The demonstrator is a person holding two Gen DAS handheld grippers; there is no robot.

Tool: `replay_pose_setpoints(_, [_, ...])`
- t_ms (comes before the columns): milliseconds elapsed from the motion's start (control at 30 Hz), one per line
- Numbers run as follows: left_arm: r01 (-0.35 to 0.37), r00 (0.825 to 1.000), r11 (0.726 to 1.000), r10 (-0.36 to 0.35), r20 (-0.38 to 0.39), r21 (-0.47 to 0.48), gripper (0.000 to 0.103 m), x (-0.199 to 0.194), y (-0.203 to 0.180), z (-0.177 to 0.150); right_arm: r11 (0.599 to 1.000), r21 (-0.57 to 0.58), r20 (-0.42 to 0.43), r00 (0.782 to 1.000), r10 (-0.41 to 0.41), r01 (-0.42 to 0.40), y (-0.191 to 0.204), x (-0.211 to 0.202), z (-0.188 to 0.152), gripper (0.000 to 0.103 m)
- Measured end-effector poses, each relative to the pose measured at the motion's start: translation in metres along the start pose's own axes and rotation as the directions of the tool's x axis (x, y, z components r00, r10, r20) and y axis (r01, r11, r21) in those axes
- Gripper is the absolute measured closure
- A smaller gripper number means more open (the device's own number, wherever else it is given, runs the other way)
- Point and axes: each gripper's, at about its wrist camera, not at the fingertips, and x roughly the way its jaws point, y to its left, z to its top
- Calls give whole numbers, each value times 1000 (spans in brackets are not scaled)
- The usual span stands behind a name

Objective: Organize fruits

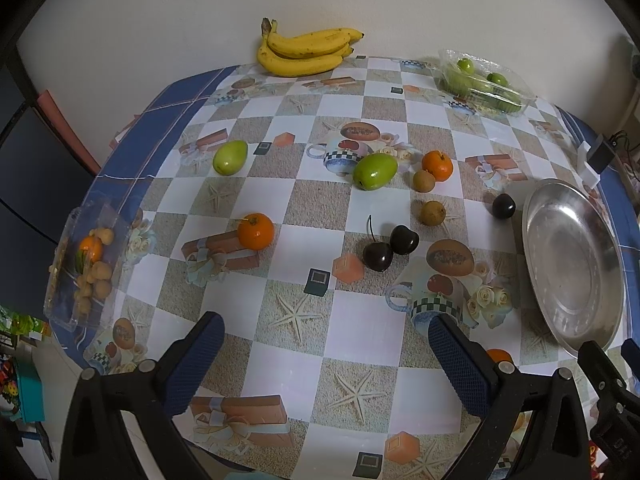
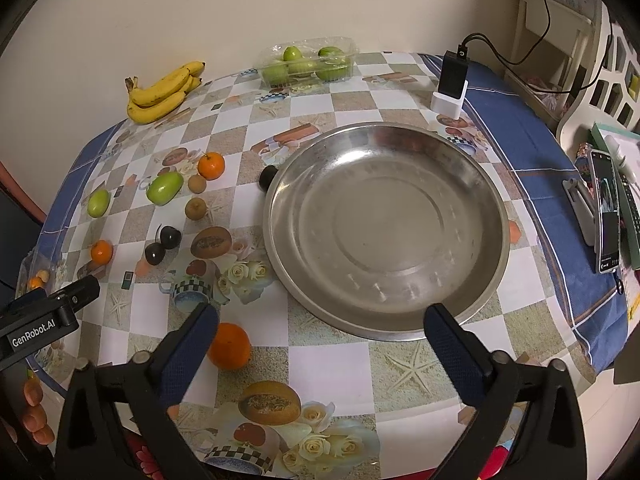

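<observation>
- So the big steel plate [image 2: 384, 236] on the checkered table [image 2: 332, 364] has nothing in it, fruit's scattered to its left.
- Both grippers hover with jaws spread wide, holding nothing: right gripper [image 2: 320, 340] over the plate's near rim, left gripper [image 1: 326, 344] facing the cherries [image 1: 390, 248].
- I'd grab the closest orange [image 2: 229, 346] first, squeeze gently and centered so it doesn't roll.
- Another dark cherry [image 2: 267, 178] is half hidden behind the plate rim, and the left-edge container [image 1: 86, 270] is hard to make out.
</observation>
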Motion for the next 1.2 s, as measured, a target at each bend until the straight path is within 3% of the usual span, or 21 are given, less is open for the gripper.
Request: replay_pose_setpoints(1200, [0, 1000, 1000, 0, -11, -2, 0, 3, 1, -2, 1000, -1, -6, 1000, -3, 3, 0, 2, -2, 0])
